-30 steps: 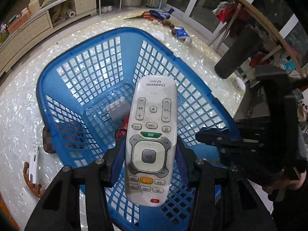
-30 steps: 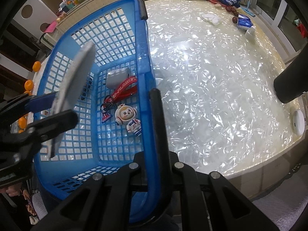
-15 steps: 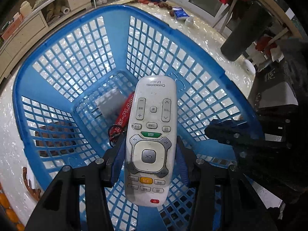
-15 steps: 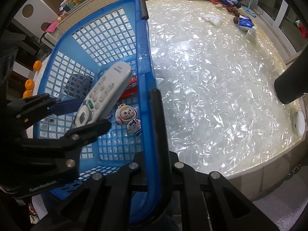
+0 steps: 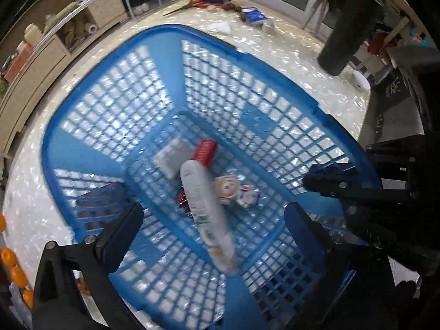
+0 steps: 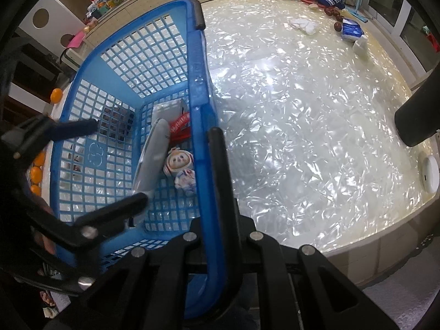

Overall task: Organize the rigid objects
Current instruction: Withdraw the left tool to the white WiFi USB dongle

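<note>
The bench (image 6: 302, 110), a pearly shimmering slab, carries the blue basket (image 5: 192, 38) toward its nine o'clock side in the right wrist view. The basket sits there as the collecting bin, judging by the task.

The right gripper (image 6: 217, 148) is pressed together on the basket's rim at about six o'clock, probably to steady it while things drop in.

The left gripper (image 5: 214, 217) hangs over the basket's mouth pointing steeply down, its jaws opening and now spread wide; the pads touch nothing.

The remote (image 5: 206, 214) lies blurred between those jaws but free of them, tilted on its edge down inside the basket, apparently just let go.

Under and beside it on the basket floor: a white box (image 5: 172, 156) at eleven o'clock, a red strap (image 5: 205, 150) at twelve, and an astronaut toy (image 5: 236, 189) at two.
</note>
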